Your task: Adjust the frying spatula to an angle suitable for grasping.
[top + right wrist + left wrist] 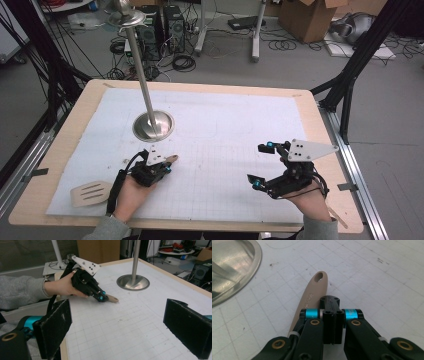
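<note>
The left gripper [161, 167], low and left of centre in the high view, is clenched over the handle of a beige spatula [91, 192] lying flat on the surface [225, 150]; whether its pads actually pinch that handle is hidden. Just above stands a metal pole base [153, 125]. The right gripper [260, 165], lower right, hangs released. The handle's middle is covered by the hand.

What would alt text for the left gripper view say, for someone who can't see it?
The left tool, its black jaws shut together, rests over the beige handle of a slotted spatula lying on the white gridded mat; whether the jaws pinch it cannot be told. The handle's hanging hole points away, and the round steel base of a stand sits at upper left.
</note>
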{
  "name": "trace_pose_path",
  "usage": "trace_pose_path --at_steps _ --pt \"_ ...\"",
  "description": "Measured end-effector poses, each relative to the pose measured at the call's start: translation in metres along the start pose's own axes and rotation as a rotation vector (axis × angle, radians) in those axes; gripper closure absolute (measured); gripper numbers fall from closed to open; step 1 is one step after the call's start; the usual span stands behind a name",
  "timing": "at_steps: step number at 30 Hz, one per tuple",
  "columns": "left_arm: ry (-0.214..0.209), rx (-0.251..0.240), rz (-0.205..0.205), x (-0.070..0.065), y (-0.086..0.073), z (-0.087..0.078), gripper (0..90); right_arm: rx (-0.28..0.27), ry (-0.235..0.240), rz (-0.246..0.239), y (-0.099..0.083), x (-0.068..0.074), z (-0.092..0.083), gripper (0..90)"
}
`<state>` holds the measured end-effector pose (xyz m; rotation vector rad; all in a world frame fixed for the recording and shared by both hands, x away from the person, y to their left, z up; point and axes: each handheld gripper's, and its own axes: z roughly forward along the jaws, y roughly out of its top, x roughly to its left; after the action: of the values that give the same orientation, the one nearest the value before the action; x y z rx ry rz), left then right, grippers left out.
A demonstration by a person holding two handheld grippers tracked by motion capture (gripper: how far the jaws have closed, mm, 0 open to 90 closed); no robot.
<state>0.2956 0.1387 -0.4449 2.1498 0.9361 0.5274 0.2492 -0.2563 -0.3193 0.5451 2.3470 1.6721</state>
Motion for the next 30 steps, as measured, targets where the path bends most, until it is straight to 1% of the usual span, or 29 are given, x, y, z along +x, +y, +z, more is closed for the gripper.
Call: trace_pose_path --at_steps 3,4,7,9,12,13,16,17,18,23,27,29,30 --pt "0.025 -0.006 -0.009 0.0 0.001 0.002 89.8 -0.002 0.001 -0.001 0.0 0.0 0.0 7.2" --pt "0.037 -0.006 -0.005 0.0 0.001 0.003 89.8 -0.002 0.002 -0.002 0.0 0.0 0.0 7.2" --pt "0.054 -0.017 -0.017 0.001 0.002 0.005 89.8 0.002 0.006 0.005 0.0 0.001 0.0 7.2" --pt "0.067 -0.026 -0.023 0.001 0.002 0.006 89.8 -0.001 0.005 0.001 0.0 0.0 0.001 7.2" --pt "0.062 -0.035 -0.037 0.004 0.002 0.007 89.8 0.008 0.01 0.009 0.0 0.001 0.002 7.2" --pt "0.065 -0.033 -0.039 0.005 0.002 0.007 89.8 0.007 0.009 0.005 0.0 0.0 0.003 7.2" --pt "0.079 -0.035 -0.048 0.005 0.003 0.009 89.8 0.007 0.01 0.002 -0.001 0.0 0.004 7.2" --pt "0.082 -0.037 -0.059 0.006 0.004 0.01 89.8 0.007 0.008 -0.002 -0.001 -0.001 0.005 7.2" --pt "0.087 -0.036 -0.061 0.006 0.005 0.011 89.8 0.012 0.013 0.006 -0.001 0.0 0.005 7.2" --pt "0.115 -0.039 -0.082 0.008 0.008 0.015 89.8 0.01 0.015 0.003 -0.001 0.0 0.006 7.2" --pt "0.124 -0.061 -0.107 0.011 0.008 0.018 89.8 0.01 0.015 0.007 -0.001 0.0 0.005 7.2" --pt "0.138 -0.07 -0.116 0.011 0.008 0.02 89.8 0.007 0.014 0.005 -0.001 0.0 0.005 7.2" --pt "0.147 -0.066 -0.114 0.011 0.008 0.02 89.8 0.006 0.015 0.003 -0.001 0.0 0.005 7.2"
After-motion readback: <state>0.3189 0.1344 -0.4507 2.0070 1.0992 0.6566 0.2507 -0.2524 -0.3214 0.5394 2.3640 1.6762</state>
